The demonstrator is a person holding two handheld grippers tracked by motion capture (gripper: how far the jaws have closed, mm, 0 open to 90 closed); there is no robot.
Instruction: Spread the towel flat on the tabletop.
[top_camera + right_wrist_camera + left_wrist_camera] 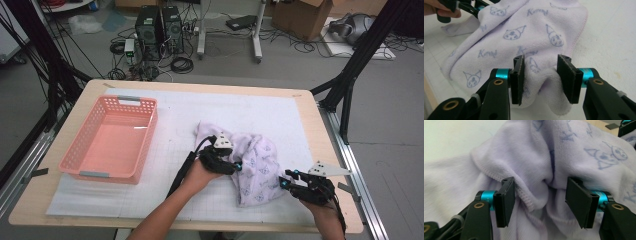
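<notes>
A pale lilac towel [257,165] printed with blue cartoon faces lies crumpled on the white mat, right of centre. My left gripper [235,167] is at the towel's left side. In the left gripper view its jaws [540,202] stand wide apart, with a bunched fold and hem of the towel [529,152] loose between them. My right gripper [285,180] is at the towel's lower right corner. Its jaws [540,77] are parted around a soft fold of the towel [529,32], which is not squeezed flat. The left gripper [469,7] shows far off at the right gripper view's top left.
An empty pink plastic basket [80,145] stands on the left of the mat [240,110]. The table's right edge [330,145] lies close to my right hand. Beyond the table are computers, cables and a cardboard box on the floor.
</notes>
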